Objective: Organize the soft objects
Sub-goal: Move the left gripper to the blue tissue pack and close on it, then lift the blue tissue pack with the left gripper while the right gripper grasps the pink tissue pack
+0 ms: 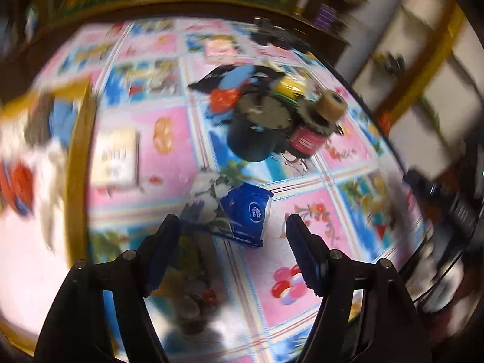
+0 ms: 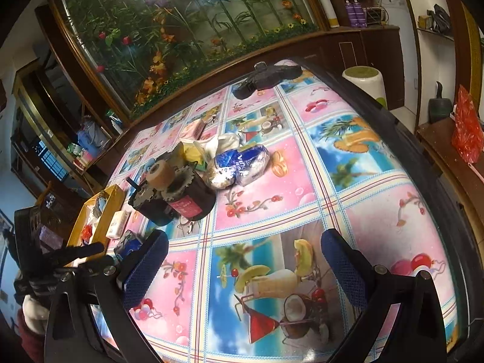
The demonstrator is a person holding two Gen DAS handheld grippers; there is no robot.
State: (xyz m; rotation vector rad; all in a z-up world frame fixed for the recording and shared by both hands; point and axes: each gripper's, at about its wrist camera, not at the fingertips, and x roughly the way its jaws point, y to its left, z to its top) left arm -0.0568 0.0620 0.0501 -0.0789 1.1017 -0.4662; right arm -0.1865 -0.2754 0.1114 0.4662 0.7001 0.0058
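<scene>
With both hand-held grippers spread and empty, the left hand-held gripper [image 1: 234,227] nears a blue tissue pack [image 1: 242,214] at its 12 o'clock, while the yellow tray [image 2: 104,211] holds some items and more packs [image 2: 239,166] await on the worktop [image 2: 378,211].

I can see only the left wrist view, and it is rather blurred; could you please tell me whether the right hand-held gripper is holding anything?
Observer: No. The right hand-held gripper is open and empty above the tablecloth.
Operator: Thank you. Is there another soft pack behind the cluttered pile?
Observer: Yes. A blue tissue bundle in clear wrap lies on the table, just past the black holder.
Operator: And what is beyond the table on that side?
Observer: A white stool with a green top stands past the table edge.
</scene>
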